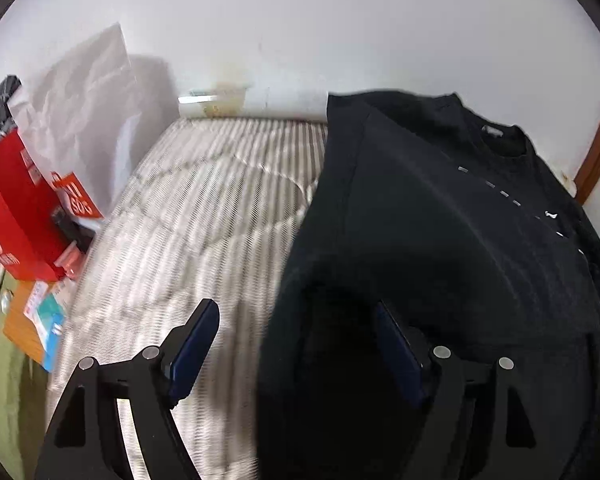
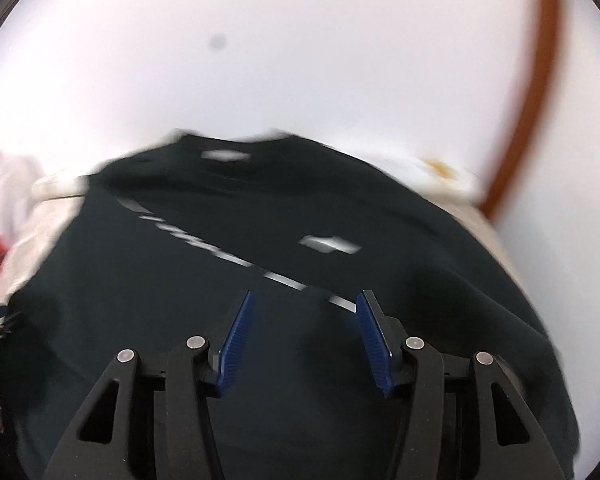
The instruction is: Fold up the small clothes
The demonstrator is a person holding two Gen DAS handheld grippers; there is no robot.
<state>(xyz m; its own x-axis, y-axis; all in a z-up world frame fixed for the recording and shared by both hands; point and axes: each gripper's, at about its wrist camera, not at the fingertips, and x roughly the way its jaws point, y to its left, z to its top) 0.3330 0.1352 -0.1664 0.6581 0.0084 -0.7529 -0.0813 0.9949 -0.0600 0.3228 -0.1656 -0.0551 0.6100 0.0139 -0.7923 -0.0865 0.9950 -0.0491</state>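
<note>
Though blurred, black shirt [image 2: 260,320] beneath right tongs [image 2: 304,300] (spread wide).

A black T-shirt [image 1: 440,240] is being seen spread on a striped mattress [image 1: 204,216], front side up, its round neckline [image 1: 504,140] lying at the far end, ahead of the left gripper [image 1: 296,336] and to its right. A dashed line of pale print is being shown running diagonally across the chest. The near hem is lying between and under the spread blue fingers [image 1: 196,344] of that claw. In the right wrist view, the shirt [image 2: 260,240] is being seen blurred, filling the space ahead of and beneath the right gripper [image 2: 304,332], whose fingers are standing apart above the cloth.
</note>
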